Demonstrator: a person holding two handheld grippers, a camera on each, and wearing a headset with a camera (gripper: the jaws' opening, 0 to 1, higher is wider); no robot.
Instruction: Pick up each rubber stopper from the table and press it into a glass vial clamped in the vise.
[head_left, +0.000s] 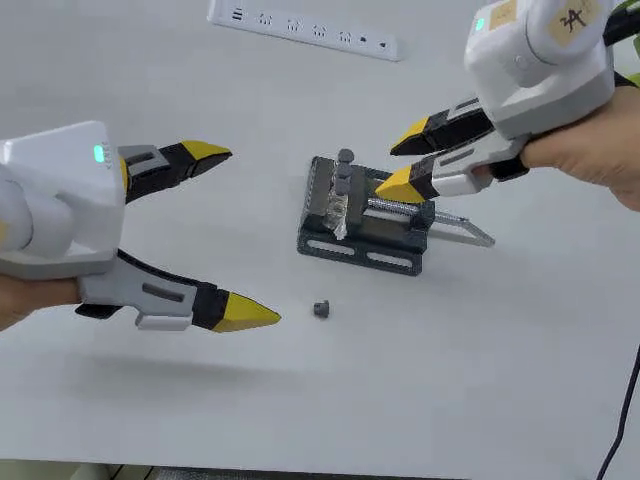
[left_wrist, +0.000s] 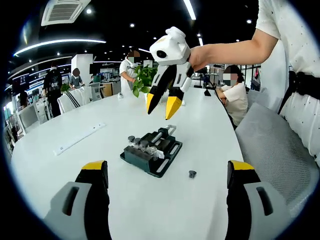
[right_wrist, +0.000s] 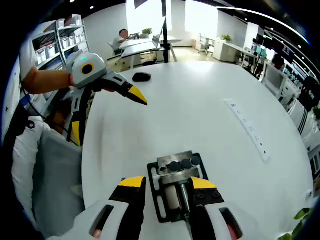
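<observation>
A dark vise (head_left: 365, 225) stands mid-table and clamps a short row of glass vials (head_left: 343, 172) with grey stoppers on top. One loose grey rubber stopper (head_left: 321, 309) lies on the table in front of the vise. My left gripper (head_left: 235, 233) hovers left of the vise, jaws spread wide and empty. My right gripper (head_left: 393, 168) hangs open just above the vise's right side, holding nothing. The left gripper view has the vise (left_wrist: 152, 150), the loose stopper (left_wrist: 192, 174) and the right gripper (left_wrist: 161, 109). The right gripper view looks down on the vise (right_wrist: 165, 197) and stoppered vials (right_wrist: 180, 163).
A white power strip (head_left: 305, 30) lies along the far edge of the table. The vise's metal handle (head_left: 465, 228) sticks out to the right. A dark mouse (right_wrist: 142, 76) sits far off on the table. People sit at desks beyond it.
</observation>
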